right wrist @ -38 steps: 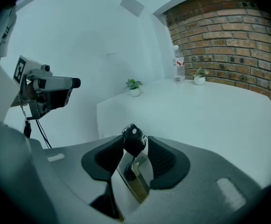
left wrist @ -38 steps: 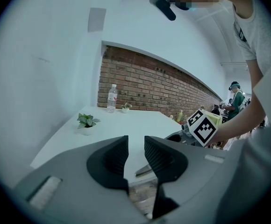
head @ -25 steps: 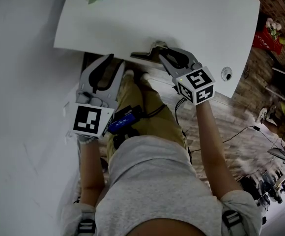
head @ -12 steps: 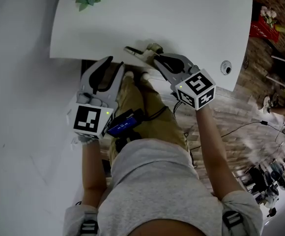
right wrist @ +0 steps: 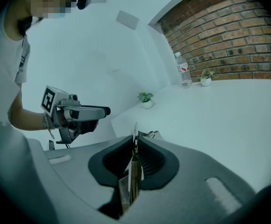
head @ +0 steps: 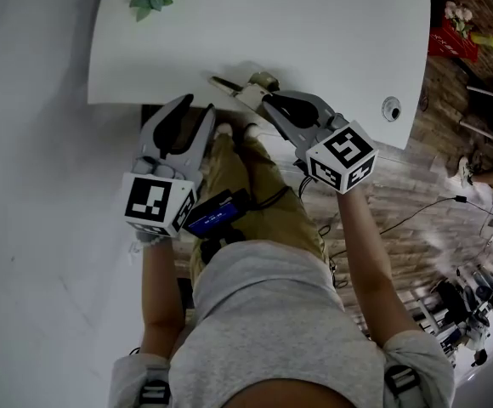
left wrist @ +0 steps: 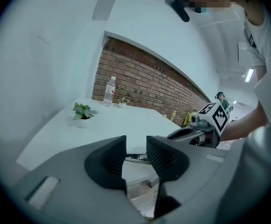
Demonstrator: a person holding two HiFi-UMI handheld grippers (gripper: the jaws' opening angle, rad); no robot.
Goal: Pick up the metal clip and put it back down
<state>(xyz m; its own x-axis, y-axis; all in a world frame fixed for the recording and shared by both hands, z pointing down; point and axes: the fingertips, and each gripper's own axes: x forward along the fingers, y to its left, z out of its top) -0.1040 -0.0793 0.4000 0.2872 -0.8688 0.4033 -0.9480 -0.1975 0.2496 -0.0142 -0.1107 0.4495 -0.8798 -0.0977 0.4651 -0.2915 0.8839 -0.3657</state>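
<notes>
Since a second ago the right gripper (head: pixel 268 102) has closed its jaws on the metal clip (head: pixel 232 87), which now seems lifted just off the counter's (head: pixel 331 32) near edge. The empty left gripper (head: pixel 185 109) has been opening and stands half apart. Pinched by one thin end, the clip could swivel or slip and drop past that edge. Its long axis runs from 4 to 10 o'clock, with the free end toward 10.
</notes>
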